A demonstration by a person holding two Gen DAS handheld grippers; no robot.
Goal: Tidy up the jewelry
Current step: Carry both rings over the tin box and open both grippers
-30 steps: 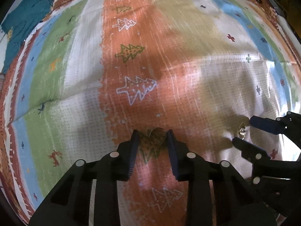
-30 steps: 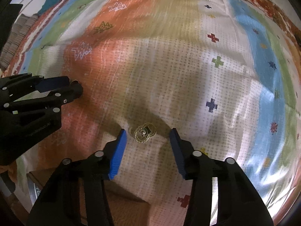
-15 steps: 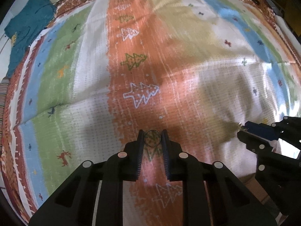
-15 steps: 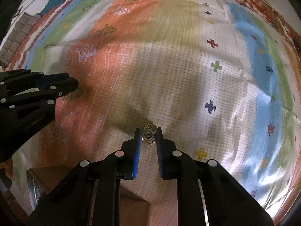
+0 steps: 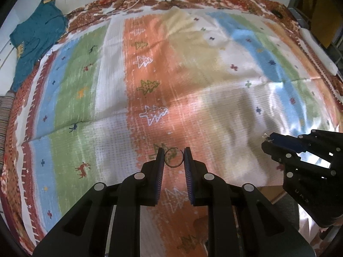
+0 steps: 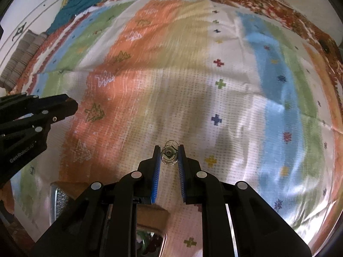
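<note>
My left gripper (image 5: 173,157) is shut on a thin round ring (image 5: 174,160), held above the striped bedspread (image 5: 111,90). My right gripper (image 6: 169,155) is shut on a round ornate gold earring (image 6: 169,154), also lifted off the cloth. In the left wrist view the right gripper (image 5: 265,141) shows at the right, closed, with a bit of the earring (image 5: 265,136) glinting at its tip. In the right wrist view the left gripper (image 6: 74,107) shows at the left, closed.
A jewelry box with a wooden edge and a mirrored lid (image 6: 150,231) lies below the right gripper, near the bed's front edge. A teal garment (image 5: 34,42) lies at the far left. Cables (image 5: 128,2) and a white bolster (image 5: 317,49) line the far edges.
Both grippers closed on their pieces, the left on the ring and the right on the earring, and lifted them up off the bedspread. The view is now higher above the cloth.
</note>
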